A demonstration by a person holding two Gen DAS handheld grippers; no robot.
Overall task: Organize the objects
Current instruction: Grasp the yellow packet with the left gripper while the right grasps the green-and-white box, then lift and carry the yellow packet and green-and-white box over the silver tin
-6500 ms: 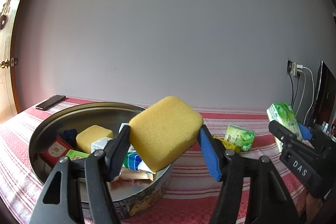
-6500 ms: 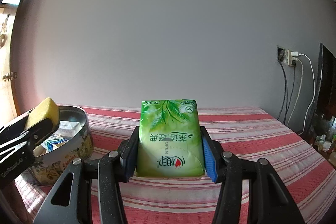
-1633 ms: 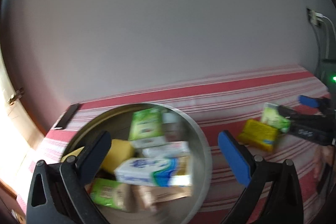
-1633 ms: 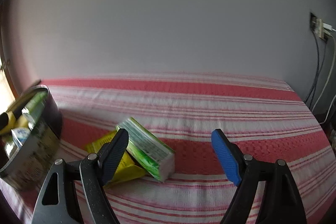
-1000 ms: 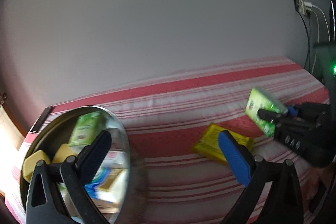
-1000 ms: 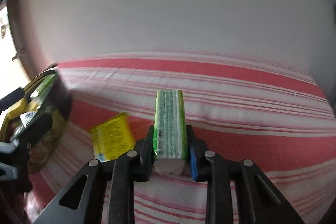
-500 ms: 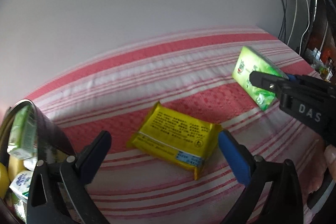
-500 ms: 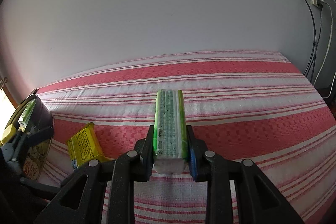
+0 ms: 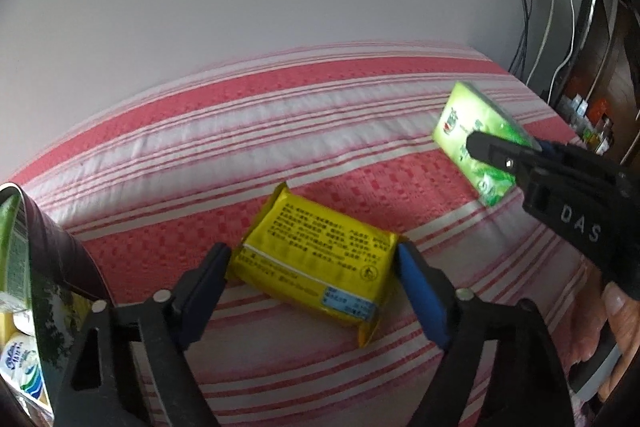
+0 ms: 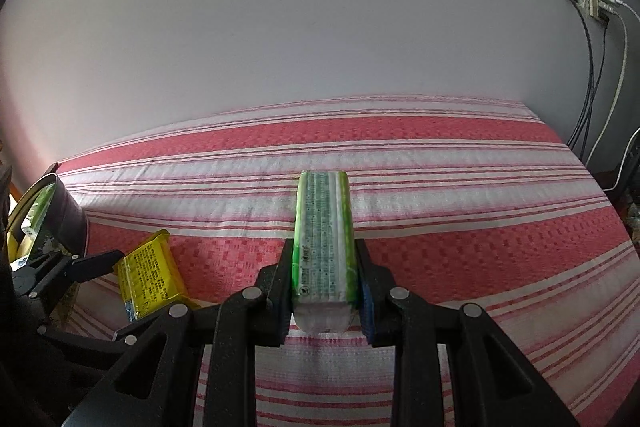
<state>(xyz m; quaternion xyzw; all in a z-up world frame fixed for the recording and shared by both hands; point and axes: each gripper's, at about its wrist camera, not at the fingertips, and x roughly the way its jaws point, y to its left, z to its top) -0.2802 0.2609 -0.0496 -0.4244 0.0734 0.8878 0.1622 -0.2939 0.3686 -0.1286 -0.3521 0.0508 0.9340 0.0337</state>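
Observation:
A yellow packet [image 9: 316,255] lies flat on the red-and-white striped cloth [image 9: 280,131]. My left gripper [image 9: 314,267] is open, its jaws on either side of the packet, touching or nearly touching its ends. My right gripper [image 10: 322,269] is shut on a green tissue pack [image 10: 323,239], held edge-up above the cloth. The green pack [image 9: 478,143] also shows at the right of the left wrist view. The yellow packet [image 10: 150,275] shows at the lower left of the right wrist view.
A round metal tin [image 9: 52,251] holding several packs stands at the far left; its rim [image 10: 66,203] also shows in the right wrist view. A wall socket with cables [image 10: 600,3] is at the right, by the table's right edge.
My left gripper has closed in on the yellow packet and narrowed around it. My right gripper still holds the green pack, little moved.

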